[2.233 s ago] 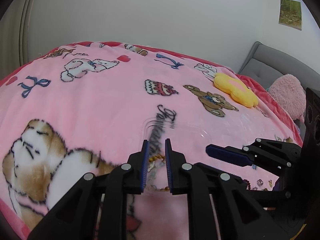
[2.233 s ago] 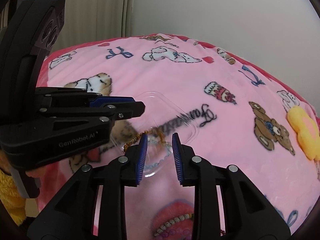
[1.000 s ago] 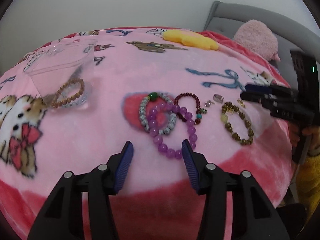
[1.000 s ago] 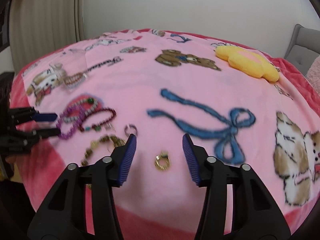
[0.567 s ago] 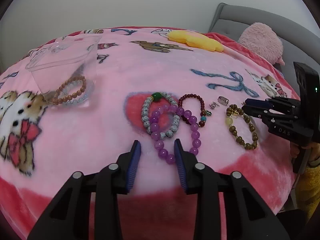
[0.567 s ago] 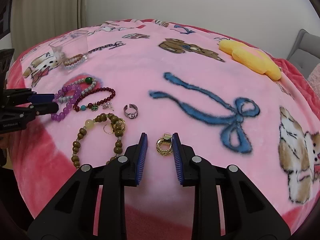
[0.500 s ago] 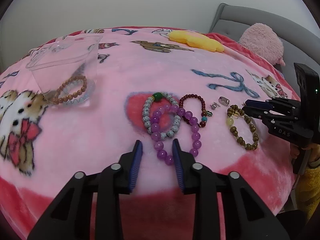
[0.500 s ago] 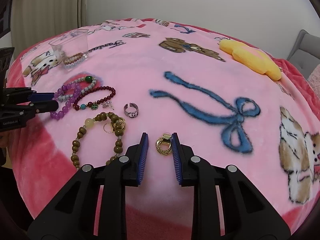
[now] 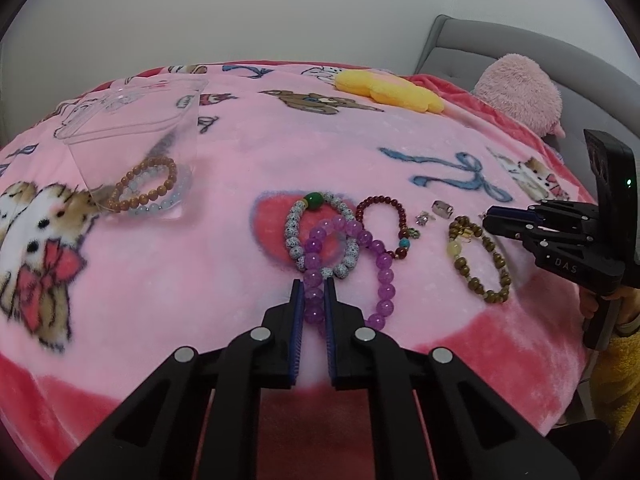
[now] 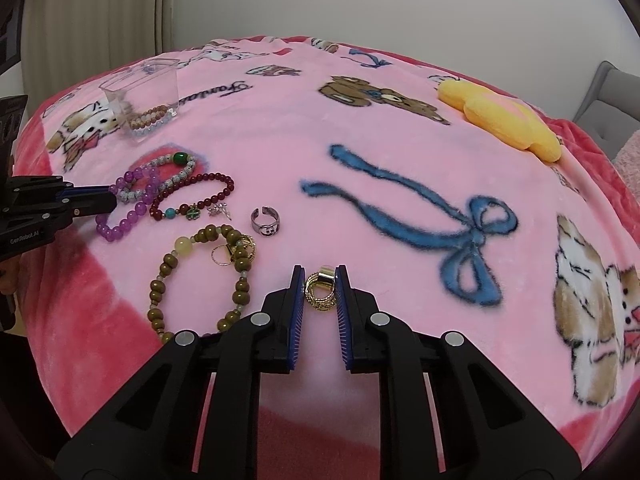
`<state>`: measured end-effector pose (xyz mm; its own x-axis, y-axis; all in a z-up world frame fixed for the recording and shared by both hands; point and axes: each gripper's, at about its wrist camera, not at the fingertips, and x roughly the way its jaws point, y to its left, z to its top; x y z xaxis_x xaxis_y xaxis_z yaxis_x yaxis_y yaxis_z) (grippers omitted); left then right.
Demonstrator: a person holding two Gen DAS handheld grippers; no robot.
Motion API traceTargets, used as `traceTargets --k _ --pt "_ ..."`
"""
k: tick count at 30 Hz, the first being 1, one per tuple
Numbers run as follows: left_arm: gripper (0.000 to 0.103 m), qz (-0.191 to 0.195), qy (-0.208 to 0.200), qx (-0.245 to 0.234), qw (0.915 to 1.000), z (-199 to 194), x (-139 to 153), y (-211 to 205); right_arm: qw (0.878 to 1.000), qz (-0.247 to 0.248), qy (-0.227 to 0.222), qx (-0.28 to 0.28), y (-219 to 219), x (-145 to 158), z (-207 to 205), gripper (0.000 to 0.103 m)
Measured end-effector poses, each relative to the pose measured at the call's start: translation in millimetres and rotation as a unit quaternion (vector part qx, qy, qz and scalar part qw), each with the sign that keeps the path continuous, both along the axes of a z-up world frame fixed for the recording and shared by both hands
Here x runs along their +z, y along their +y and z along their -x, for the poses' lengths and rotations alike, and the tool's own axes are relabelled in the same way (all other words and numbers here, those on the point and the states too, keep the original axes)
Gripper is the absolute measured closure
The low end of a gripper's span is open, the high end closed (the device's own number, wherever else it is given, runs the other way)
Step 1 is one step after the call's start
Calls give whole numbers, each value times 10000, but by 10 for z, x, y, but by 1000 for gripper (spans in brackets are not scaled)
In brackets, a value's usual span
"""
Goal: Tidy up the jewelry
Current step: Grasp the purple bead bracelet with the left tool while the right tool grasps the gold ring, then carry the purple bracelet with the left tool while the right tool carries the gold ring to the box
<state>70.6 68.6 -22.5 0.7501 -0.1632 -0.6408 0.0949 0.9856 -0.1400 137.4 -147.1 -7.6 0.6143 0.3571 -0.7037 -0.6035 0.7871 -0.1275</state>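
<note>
We have our left gripper (image 9: 314, 294) clamped on the purple glass-bead bracelet (image 9: 348, 268), low in the middle of the left wrist frame. Our right gripper (image 10: 320, 288) has just squeezed in on the little gold ring (image 10: 320, 290) (its pads touch both sides), low in the middle of its own frame. Both things lie on the pink cartoon blanket (image 10: 360, 140). We think we should lift slowly and straight up, so the purple beads slip free of the speckled white bead bracelet (image 9: 320, 232) under them. Then we go to the clear plastic cup (image 9: 132, 140) at upper left.
</note>
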Motion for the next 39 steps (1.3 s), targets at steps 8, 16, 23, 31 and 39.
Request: traceTargets --k 8,16,23,31,39 --pt "93 188 -166 -76 9997 61 169 29 9998 -66 -129 167 61 130 114 88" --pt "93 136 -526 -169 9984 175 455 -23 9985 -359 -86 403 159 314 200 88" --pt "93 104 -826 -86 9965 255 695 53 9950 -747 57 663 294 475 249 88" --pt "93 52 -1018 201 9946 288 944 355 9890 -1091 78 992 596 615 283 88" --pt "93 -130 -1270 618 9899 290 1176 667 9798 -1455 25 1371 1116 860 224 88"
